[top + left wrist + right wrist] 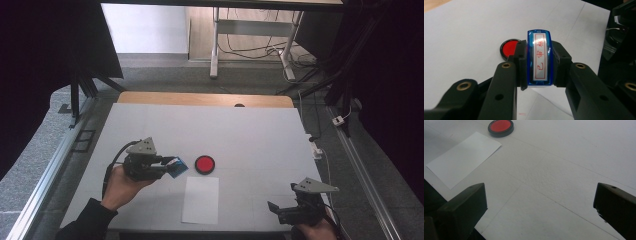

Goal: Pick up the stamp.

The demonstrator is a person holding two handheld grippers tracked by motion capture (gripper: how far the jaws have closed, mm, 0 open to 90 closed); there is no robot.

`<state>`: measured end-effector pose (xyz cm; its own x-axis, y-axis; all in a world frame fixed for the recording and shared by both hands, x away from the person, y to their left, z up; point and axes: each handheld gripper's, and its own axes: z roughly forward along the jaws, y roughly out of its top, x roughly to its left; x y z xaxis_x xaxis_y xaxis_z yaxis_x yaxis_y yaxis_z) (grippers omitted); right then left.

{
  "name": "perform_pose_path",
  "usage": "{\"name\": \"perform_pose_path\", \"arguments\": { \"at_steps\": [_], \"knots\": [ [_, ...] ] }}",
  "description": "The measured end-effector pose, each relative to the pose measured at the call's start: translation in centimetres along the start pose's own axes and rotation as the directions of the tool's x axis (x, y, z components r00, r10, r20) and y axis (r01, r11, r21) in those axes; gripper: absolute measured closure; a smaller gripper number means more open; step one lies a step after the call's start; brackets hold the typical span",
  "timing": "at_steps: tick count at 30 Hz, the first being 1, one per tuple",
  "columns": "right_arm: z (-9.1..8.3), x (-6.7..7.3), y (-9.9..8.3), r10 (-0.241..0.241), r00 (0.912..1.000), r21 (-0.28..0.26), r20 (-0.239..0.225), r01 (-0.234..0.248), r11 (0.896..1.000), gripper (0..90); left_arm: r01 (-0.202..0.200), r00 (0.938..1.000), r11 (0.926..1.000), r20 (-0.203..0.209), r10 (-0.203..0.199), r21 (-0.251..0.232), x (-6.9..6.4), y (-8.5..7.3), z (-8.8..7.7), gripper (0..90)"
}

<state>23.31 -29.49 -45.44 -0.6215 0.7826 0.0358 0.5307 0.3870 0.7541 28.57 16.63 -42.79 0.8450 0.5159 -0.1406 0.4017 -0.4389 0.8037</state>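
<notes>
The left gripper (pixel 539 62) had its two black jaws clamped on the flat sides of a blue stamp (pixel 539 58), whose silver label with red characters faced the camera riding on that gripper. In the high view the same left gripper (pixel 170 166) was held level above the white table (pixel 250 135), the blue stamp (pixel 177 167) sticking out of its tip toward the middle of the table, clear of the surface. Just beyond the stamp lay a round red ink pad (pixel 204 164) in a black case, near the stamp's end but apart from it; in the left gripper view the ink pad (pixel 507 48) showed partly behind the left-hand jaw. A white sheet of paper (pixel 200 199) lay flat on the table just on the person's side of the pad.

The right gripper (pixel 541 205) had its jaws spread wide with nothing between them, bare table showing through the gap. It sat near the table's near right corner, well apart from the pad and paper.
</notes>
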Motion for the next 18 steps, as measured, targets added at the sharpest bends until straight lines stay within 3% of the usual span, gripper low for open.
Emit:
{"name": "perform_pose_path", "arguments": {
  "at_steps": [12,18],
  "knots": [
    [0.0,0.0,0.0,0.002,1.0,0.0,-0.009,-0.002,1.0,0.0,0.001,0.9961,0.9995,0.089,0.002,-0.032,-0.2,1.1,1.8,69.7],
    [0.0,0.0,0.0,-0.001,1.0,0.002,-0.01,0.001,1.0,0.0,-0.015,0.9949,0.9996,0.099,0.018,-0.026,-0.6,1.1,2.1,69.7]
  ]
}}
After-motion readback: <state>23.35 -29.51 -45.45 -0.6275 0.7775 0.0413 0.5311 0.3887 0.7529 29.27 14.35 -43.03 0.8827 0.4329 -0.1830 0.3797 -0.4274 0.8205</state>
